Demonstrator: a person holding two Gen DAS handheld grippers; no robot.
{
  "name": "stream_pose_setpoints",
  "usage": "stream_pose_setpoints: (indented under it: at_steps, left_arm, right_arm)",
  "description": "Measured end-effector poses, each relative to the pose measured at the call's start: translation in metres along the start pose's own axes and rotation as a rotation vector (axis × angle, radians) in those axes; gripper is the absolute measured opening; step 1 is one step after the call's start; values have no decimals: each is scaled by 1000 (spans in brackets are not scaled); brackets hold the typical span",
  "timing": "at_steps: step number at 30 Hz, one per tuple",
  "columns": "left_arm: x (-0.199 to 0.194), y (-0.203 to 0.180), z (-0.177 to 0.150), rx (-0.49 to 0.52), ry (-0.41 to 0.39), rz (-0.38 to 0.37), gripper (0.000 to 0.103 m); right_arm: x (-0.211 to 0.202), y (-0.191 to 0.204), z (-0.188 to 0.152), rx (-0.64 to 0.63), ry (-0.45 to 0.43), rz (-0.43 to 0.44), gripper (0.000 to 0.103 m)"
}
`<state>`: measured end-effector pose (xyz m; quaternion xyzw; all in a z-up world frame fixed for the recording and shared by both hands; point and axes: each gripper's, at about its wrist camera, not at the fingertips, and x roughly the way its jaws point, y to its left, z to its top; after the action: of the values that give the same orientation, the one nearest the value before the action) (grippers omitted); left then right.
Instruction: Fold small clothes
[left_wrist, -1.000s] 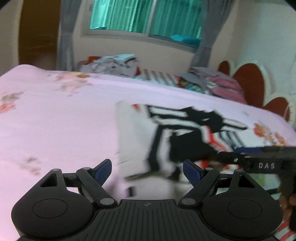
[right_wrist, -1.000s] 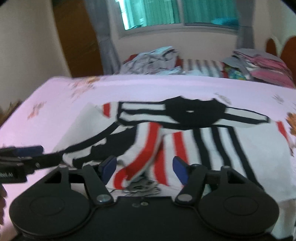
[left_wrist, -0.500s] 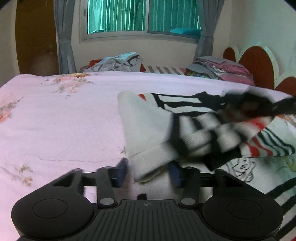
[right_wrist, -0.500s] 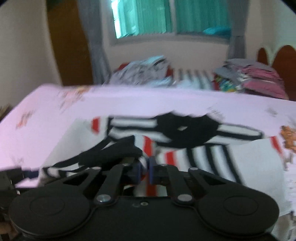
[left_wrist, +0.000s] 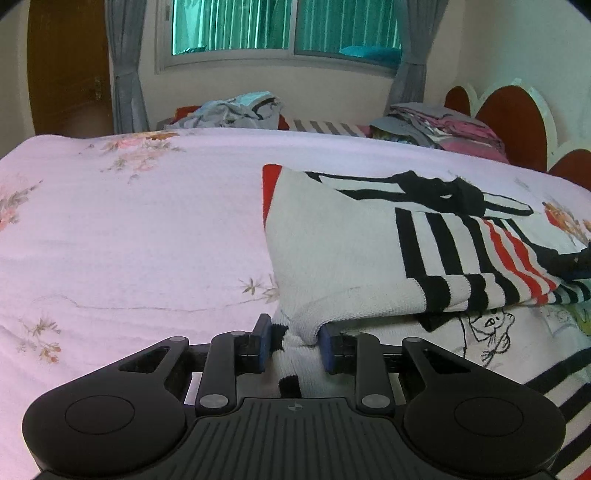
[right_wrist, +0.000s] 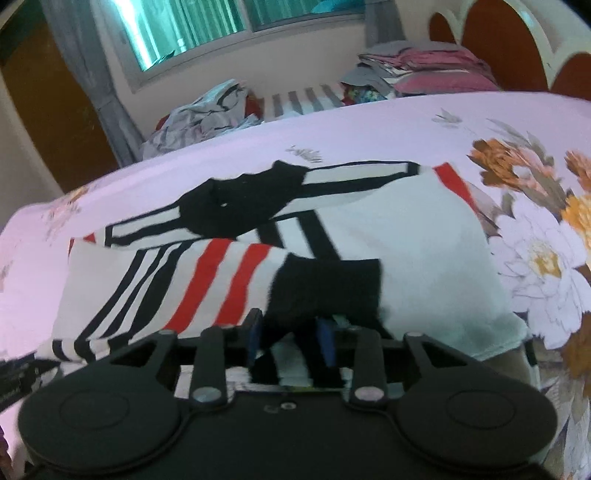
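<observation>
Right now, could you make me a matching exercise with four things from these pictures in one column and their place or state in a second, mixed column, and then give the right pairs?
Things:
1. left claw
2. right claw
3. folded clothes stack
4. crumpled clothes pile

Place or state:
A. beyond the bed's far edge, under the window
B. shut on a black part of the striped sweater
C. near the red headboard
D. shut on a white edge of the striped sweater

Pairs: 1-D, 2-B, 3-C, 4-A
</observation>
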<state>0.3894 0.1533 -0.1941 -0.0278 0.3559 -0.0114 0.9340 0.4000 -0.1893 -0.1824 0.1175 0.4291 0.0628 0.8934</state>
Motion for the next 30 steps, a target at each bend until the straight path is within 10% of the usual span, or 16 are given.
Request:
stream_pose_setpoints:
  at_steps: [8,11,19,23,30]
  left_arm:
    - [-6,2,3,-33,14,-22,27]
    - [3,-2,0,-17,43,-4,27]
    - [-6,10,3,-56,50,-73,27]
    - [-22,28,8,-152,52,-107,72]
    - [-11,35,33,-229,19,-110,73]
  right_arm:
    - [6,-17,5,81,11,15,44]
    - [5,-12,5,50,-13,4,9]
    - [-4,-13,-7,-44,2,-34,8]
    - [-17,-23,-2,0,-40,-6,30]
    - [-9,-40,10,77,-48,-20,47]
